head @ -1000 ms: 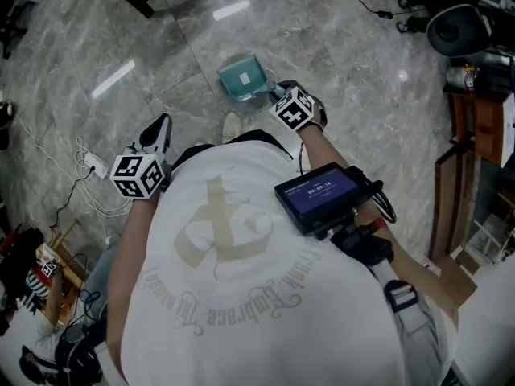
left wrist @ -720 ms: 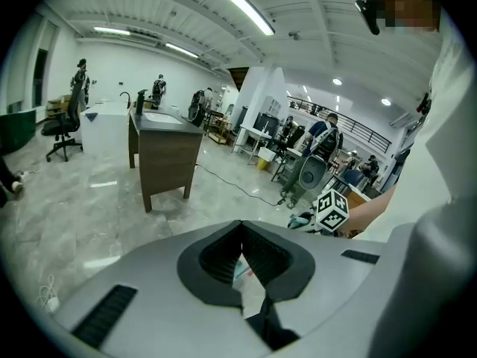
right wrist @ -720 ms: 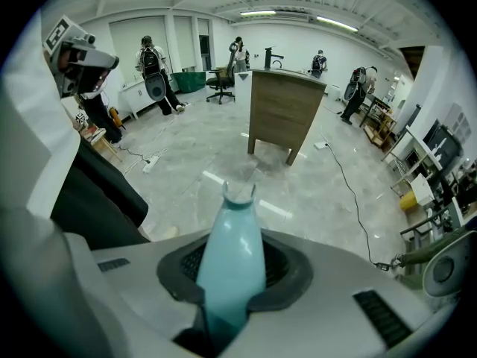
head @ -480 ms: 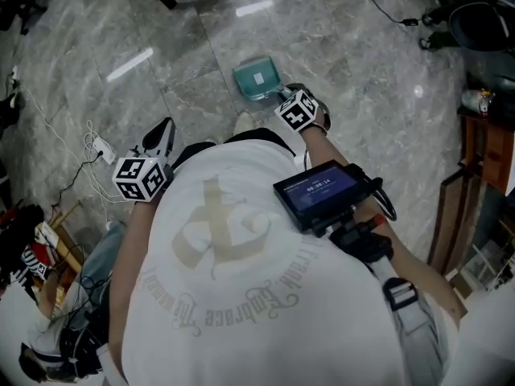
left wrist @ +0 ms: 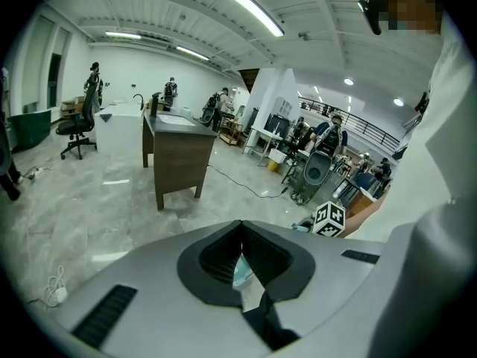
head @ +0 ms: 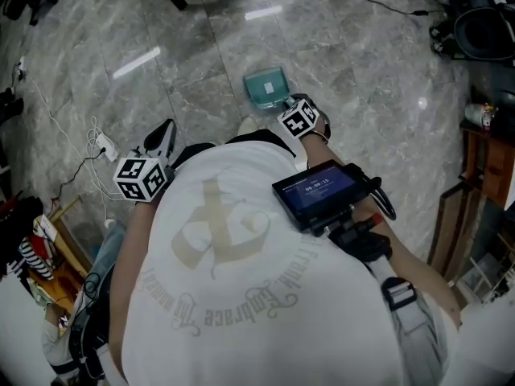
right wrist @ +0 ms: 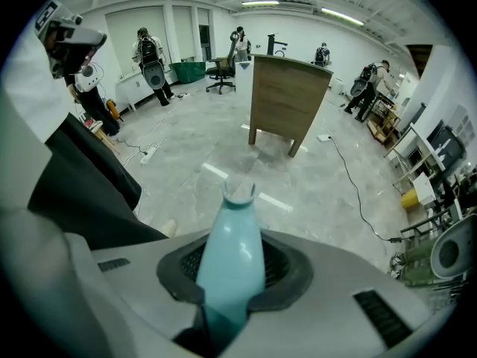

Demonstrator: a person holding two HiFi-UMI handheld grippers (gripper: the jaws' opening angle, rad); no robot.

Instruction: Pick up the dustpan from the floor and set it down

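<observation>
Risk here: the dustpan point(head: 265, 88) could slip or swing if the grip on its smooth, tapering handle point(right wrist: 232, 226) loosens before it sits flat on the floor point(head: 201, 55), or tip over if let go at a tilt. The right gripper point(right wrist: 235, 271) is clamped partway closed round the teal handle, which runs up btwn its jaws. The scoop end lies beyond the tips, low by a tile seam point(head: 211, 30); contact w/ the floor can't be told. The left gripper point(left wrist: 240, 263) is closed, empty, well apart.

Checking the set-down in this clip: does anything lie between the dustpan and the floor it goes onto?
Nothing visible does. The right tool is shut on the handle of the dustpan, and the marble floor around it shows only bare tile.
</observation>
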